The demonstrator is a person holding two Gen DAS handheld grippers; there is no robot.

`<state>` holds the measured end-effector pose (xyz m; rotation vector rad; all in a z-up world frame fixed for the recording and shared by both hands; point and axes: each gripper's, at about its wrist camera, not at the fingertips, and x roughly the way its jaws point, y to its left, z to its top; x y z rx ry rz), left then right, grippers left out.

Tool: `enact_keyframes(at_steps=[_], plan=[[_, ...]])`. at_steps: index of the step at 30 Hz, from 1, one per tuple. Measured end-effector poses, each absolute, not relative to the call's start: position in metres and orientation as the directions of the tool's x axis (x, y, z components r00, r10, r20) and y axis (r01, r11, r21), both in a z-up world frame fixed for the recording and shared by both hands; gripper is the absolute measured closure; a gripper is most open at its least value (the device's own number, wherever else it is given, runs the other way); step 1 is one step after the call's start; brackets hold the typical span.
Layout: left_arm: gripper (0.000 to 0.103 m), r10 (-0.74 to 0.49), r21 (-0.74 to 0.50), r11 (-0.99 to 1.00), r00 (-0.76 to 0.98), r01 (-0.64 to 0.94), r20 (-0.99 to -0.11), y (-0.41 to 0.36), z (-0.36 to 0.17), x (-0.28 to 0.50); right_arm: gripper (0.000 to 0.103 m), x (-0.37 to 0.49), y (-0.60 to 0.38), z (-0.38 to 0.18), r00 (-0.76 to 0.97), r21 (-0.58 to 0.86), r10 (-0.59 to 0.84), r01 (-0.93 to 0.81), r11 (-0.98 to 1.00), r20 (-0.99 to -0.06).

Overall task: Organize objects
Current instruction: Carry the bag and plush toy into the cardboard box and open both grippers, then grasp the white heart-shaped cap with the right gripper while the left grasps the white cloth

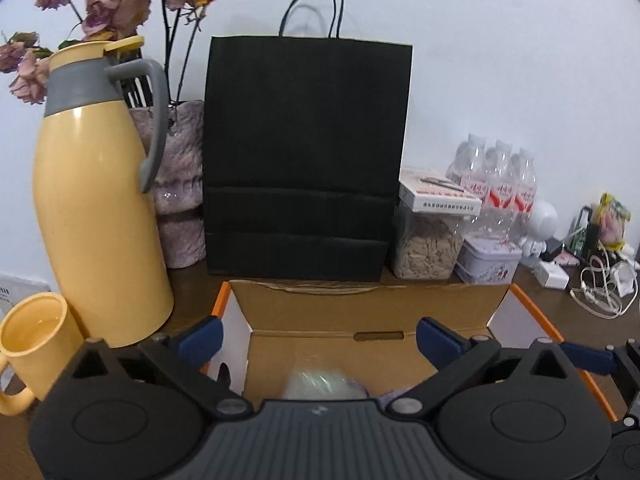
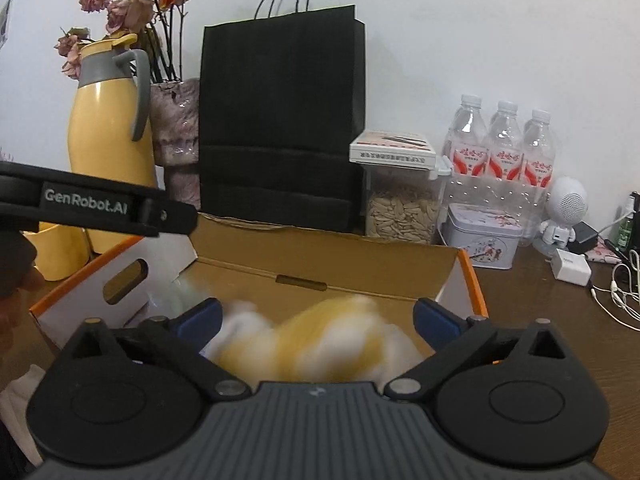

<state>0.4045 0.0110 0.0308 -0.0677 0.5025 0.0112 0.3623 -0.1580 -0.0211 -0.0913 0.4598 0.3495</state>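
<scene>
Left wrist view looks along the left gripper, whose blue-padded fingers stand spread wide with nothing between them. Below and between the fingertips sits the open cardboard box, orange along its rim, with a slot handle cut into its far wall. A pale, blurred bundle lies on the box floor just ahead of the gripper body; what it is cannot be told. Beyond the fingers, behind the box, a black paper bag stands upright against the wall. Outside the left finger stand a yellow thermos jug with a grey handle and a yellow mug near it. Outside the right finger are a clear jar of seeds with a small white carton on its lid, a patterned tin and water bottles.

Right wrist view shows the right gripper with its fingers also held wide apart. Between them, inside the same box, a yellow and white soft thing is smeared by motion blur; whether the pads touch it cannot be told, and it looks loose over the box floor. To the left of the fingers, the other gripper's black body crosses above the box's near corner.
</scene>
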Motion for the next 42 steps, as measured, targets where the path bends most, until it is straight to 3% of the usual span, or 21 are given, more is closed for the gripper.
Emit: enact_keyframes(at_steps=[18, 29, 42], plan=[[0.0, -0.053, -0.082, 0.996, 0.887, 0.017, -0.458, 0.011, 0.041, 0.365, 0.0, 0.334, -0.17, -0.009, 0.862, -0.012, 0.318, -0.351, 0.936, -0.395], [0.0, -0.013, -0.076, 0.997, 0.855, -0.031, -0.519, 0.022, 0.036, 0.307, 0.0, 0.279, -0.178, -0.008, 0.864, -0.059, 0.317, -0.367, 0.928, -0.391], [0.0, 0.03, -0.051, 0.996, 0.814, -0.073, -0.58, 0.019, 0.011, 0.24, 0.0, 0.225, -0.207, -0.036, 0.813, -0.098, 0.307, -0.403, 0.91, -0.495]])
